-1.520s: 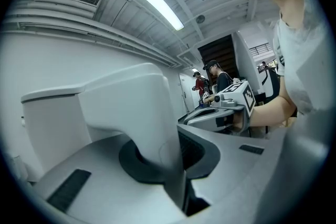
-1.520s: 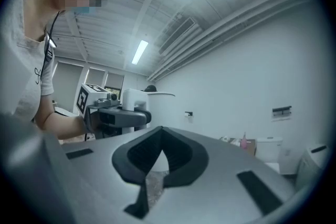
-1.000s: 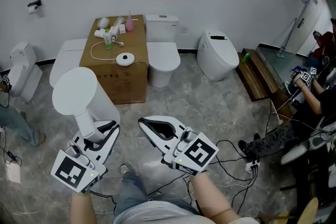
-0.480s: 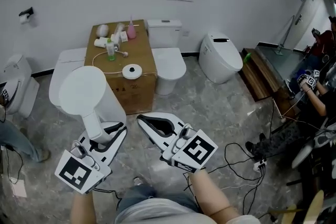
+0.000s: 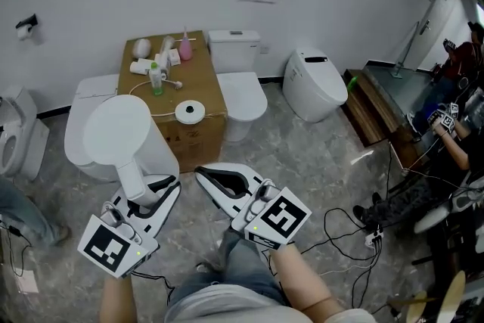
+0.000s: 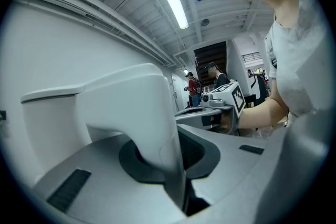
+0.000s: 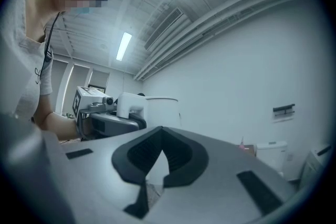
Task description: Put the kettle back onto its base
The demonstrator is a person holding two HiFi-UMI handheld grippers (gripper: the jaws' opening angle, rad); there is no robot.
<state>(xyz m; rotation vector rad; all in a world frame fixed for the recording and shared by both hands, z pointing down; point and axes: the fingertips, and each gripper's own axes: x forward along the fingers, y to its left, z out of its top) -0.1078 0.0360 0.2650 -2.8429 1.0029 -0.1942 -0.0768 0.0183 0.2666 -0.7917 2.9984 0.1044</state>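
Our left tongs [image 5: 148,190] grip the white kettle [image 5: 116,134] by its handle, well apart from its base [image 5: 190,112] on the cardboard box [image 5: 203,81], while our right tongs [image 5: 206,178] are closed and empty, so the placing remains.

This is a mock bathroom set up inside a lab or studio, not a home. Ahead of the left gripper [image 5: 160,185] and right gripper [image 5: 206,178], a cistern toilet [image 5: 240,91], a rounded tankless toilet [image 5: 314,83] and a third toilet [image 5: 15,144] line one white wall, with a cardboard-box desk [image 5: 193,138] among them. Well to the right of the right gripper, loose cables [image 5: 342,227] trail over the grey stone-look floor [image 5: 302,155] near another person [image 5: 452,141], and bare ducts [image 7: 210,18] and a strip light [image 6: 170,0] run overhead.
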